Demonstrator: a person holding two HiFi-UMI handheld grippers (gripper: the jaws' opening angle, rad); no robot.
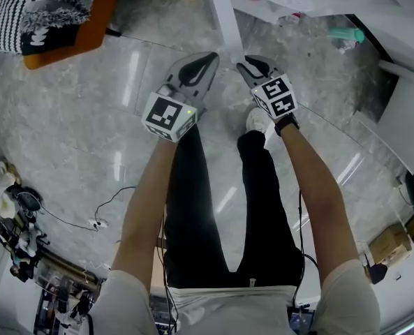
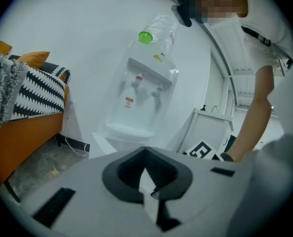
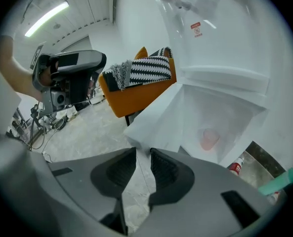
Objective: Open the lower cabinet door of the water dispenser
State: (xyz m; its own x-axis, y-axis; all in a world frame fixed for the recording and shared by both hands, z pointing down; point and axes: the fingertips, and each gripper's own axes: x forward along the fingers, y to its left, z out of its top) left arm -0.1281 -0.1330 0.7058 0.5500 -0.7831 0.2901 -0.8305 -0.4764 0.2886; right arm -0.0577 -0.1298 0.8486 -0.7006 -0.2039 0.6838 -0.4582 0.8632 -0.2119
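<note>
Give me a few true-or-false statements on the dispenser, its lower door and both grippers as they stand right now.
1. The lower cabinet door stands open. True.
2. The cabinet is bare inside. False: a pinkish cup stands in it.
3. A clear bottle sits on top of the water dispenser. True.
4. The left gripper has its jaws gaping wide. False: their tips meet, with nothing gripped.
5. The right gripper holds the bottle. False: its jaws stand slightly apart, with the open door's lower corner just beyond their tips.

Glossy marbled stone floor (image 1: pixel 67 117), smooth white plastic dispenser (image 2: pixel 136 113)
</note>
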